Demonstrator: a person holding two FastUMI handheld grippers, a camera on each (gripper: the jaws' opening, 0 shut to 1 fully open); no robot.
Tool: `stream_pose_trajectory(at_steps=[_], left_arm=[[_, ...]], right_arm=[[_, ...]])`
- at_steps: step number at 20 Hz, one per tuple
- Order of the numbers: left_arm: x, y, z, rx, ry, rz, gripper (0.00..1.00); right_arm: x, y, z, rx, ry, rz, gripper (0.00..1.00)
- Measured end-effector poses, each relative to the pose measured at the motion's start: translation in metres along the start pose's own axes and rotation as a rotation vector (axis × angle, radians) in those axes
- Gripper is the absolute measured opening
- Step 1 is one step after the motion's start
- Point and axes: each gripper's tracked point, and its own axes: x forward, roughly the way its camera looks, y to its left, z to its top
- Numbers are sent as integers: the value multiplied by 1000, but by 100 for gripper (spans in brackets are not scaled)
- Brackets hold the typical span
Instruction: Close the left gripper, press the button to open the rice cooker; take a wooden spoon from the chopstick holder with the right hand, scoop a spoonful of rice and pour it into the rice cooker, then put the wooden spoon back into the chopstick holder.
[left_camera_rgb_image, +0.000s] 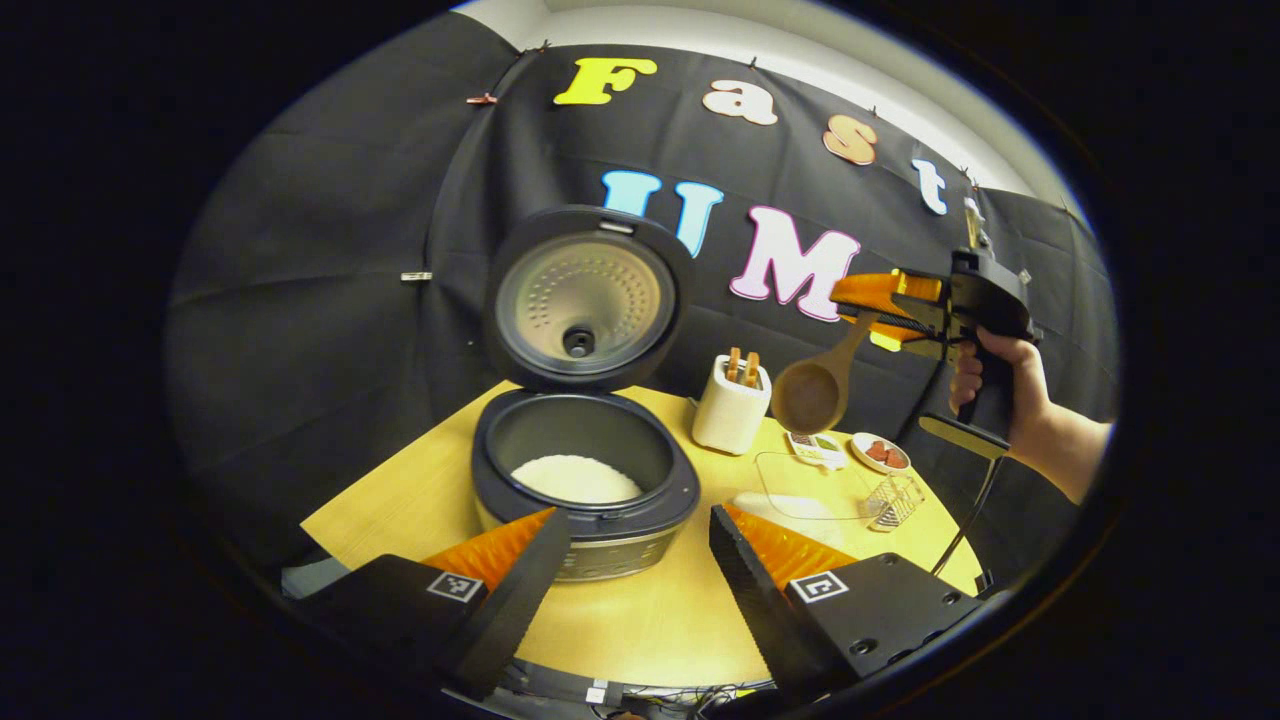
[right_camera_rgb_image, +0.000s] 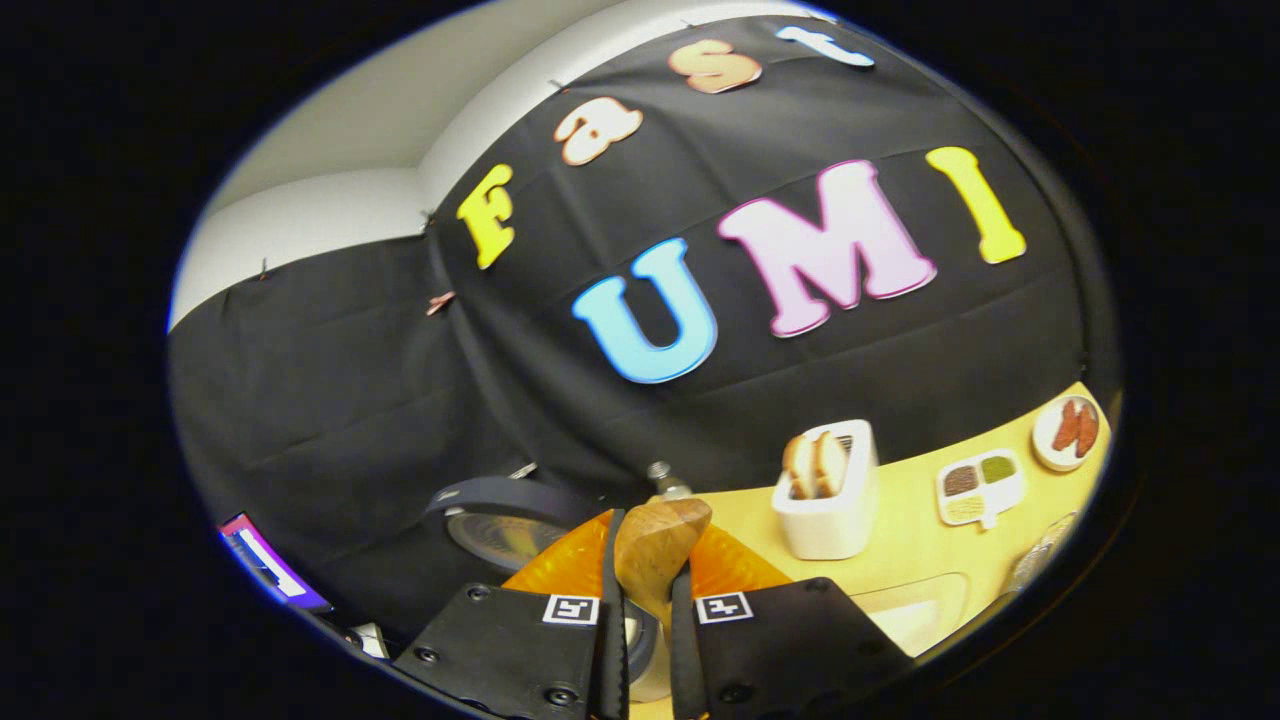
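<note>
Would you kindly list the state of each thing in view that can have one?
Rice cooker: lid up, rice inside.
Wooden spoon: held in the air, bowl hanging down, looks empty.
Chopstick holder: upright, two wooden handles in it.
Right gripper: shut on the spoon handle.
Left gripper: open, holding nothing.

We see a dark grey rice cooker (left_camera_rgb_image: 585, 470) with white rice (left_camera_rgb_image: 575, 478) inside, its silvery inner lid (left_camera_rgb_image: 580, 300) dotted with small dimples. The wooden spoon (left_camera_rgb_image: 812, 392) is warm brown, the chopstick holder (left_camera_rgb_image: 731, 408) cream-white. The table (left_camera_rgb_image: 650, 620) is pale yellow wood. A small white dish (left_camera_rgb_image: 880, 452) carries red pieces.
</note>
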Motion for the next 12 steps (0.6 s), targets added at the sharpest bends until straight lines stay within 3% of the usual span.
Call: stream_pose_trajectory(at_steps=[6,12], left_arm=[[23,-51,11,9,1,-51,96],[32,-86,27,5,-29,-14,95]], right_arm=[[-64,-138,55,64,-118,-262,20],[-108,-264,68,169,-165,-475,20]])
